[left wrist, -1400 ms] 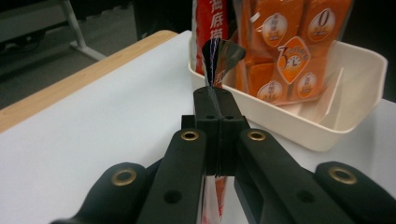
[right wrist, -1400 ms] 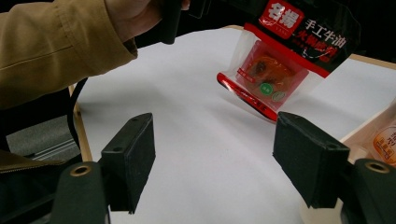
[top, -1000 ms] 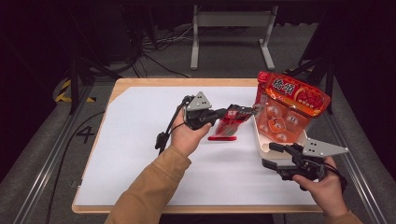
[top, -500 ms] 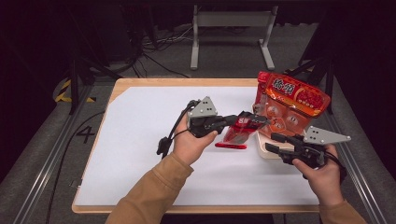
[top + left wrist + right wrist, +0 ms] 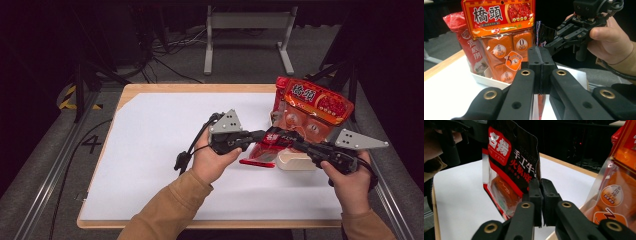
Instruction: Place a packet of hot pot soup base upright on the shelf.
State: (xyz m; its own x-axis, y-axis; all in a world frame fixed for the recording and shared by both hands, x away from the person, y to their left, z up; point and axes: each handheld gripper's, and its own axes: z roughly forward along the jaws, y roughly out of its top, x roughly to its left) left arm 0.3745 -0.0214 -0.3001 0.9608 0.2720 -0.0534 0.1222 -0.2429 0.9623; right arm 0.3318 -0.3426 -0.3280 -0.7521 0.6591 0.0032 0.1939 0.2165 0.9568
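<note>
Now two tongs [image 5: 256,135] [image 5: 295,143] pinch one black pouch [image 5: 270,139]; two orange packs [image 5: 311,107] behind.

Glossy plastic black-and-red pouch [image 5: 509,170], shiny orange bag [image 5: 499,37], matt white table sheet [image 5: 150,150], wooden table edge [image 5: 200,88]

High view overlooks the table [image 5: 150,150]; tong cameras face closely inward.

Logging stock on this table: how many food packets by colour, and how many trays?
Orange packets: 1, orange packet
Red packets behind it: 1, red packet
Black-and-red packets held by both grippers: 1, black-and-red packet
White trays: 1, white tray
Total: 4
</note>
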